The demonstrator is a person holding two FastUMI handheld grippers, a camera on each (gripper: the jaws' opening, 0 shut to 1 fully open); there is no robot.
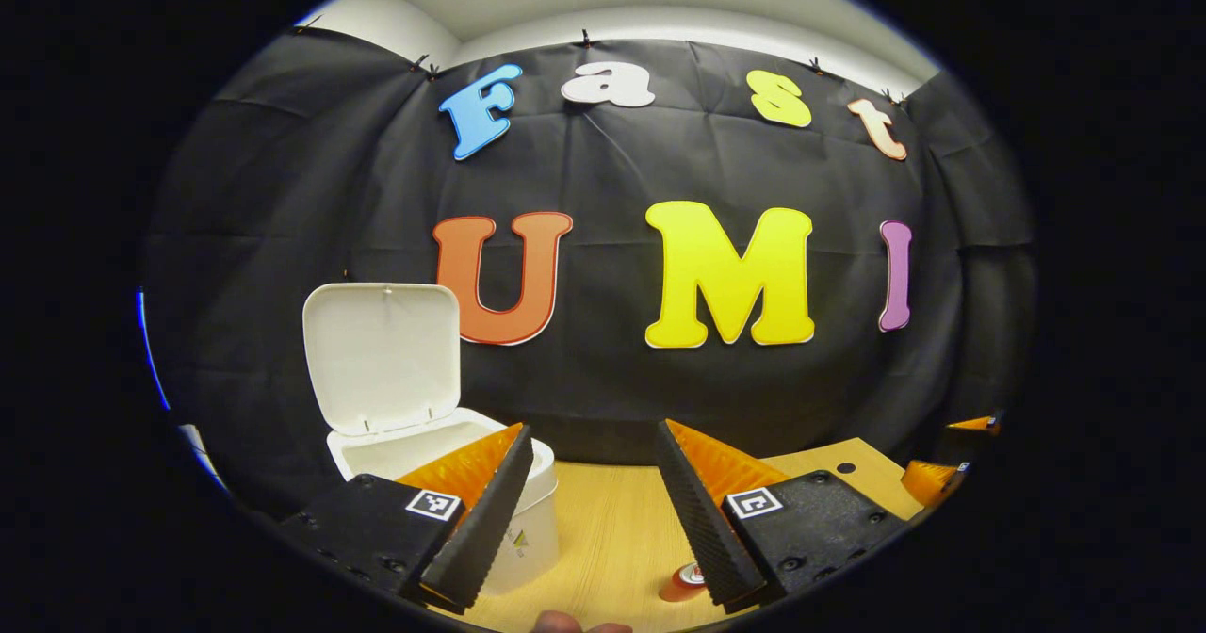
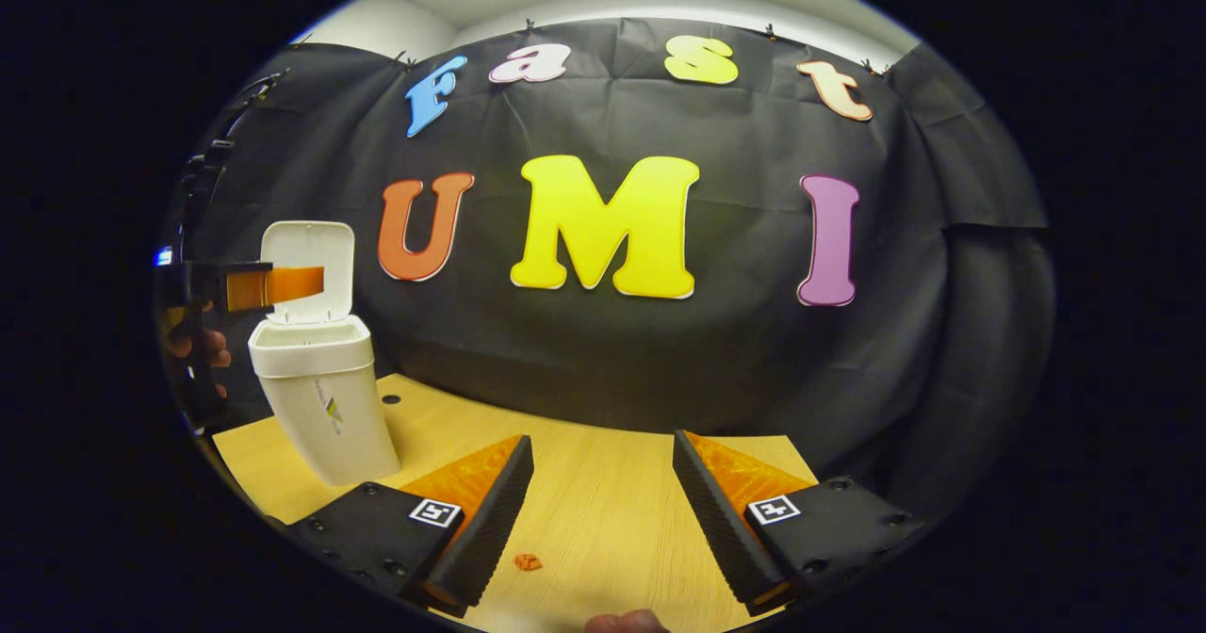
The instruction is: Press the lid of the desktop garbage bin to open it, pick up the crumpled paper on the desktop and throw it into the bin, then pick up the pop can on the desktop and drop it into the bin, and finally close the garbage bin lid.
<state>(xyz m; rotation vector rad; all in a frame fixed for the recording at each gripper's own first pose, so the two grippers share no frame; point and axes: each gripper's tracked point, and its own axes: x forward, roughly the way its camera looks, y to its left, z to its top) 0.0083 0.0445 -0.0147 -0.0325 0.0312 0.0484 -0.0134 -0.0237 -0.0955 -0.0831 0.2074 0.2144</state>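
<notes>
Bin [image 1: 528, 520] at the left of the left gripper view, white, its lid [image 1: 382, 355] standing upright and open behind the mouth; so the pressing step looks done. Moving right in that view, the left gripper [image 1: 589, 506] holds nothing, its jaws spread wide, the left finger overlapping the bin's front rim (whether it touches I cannot tell); low between the fingers, against the inner edge of the right finger, a pop can [image 1: 686, 581] sits on the wooden desktop [image 1: 612, 529], only partly seen, so its long axis is hard to read. In the right gripper view the bin [image 2: 325, 407] stands far left with the lid [image 2: 311, 242] up; the other gripper's finger crosses in front of that lid, with a hand gripping below it. Further right, the right gripper [image 2: 603, 511] is likewise empty and wide open over bare desktop [image 2: 603, 482]; a small orange scrap [image 2: 528, 562] lies just inside its left finger. No crumpled paper is visible on the desk, so my guess is the can comes next; it lies below and slightly right of the left gripper, which seems the nearer tool and also the one beside the bin.
</notes>
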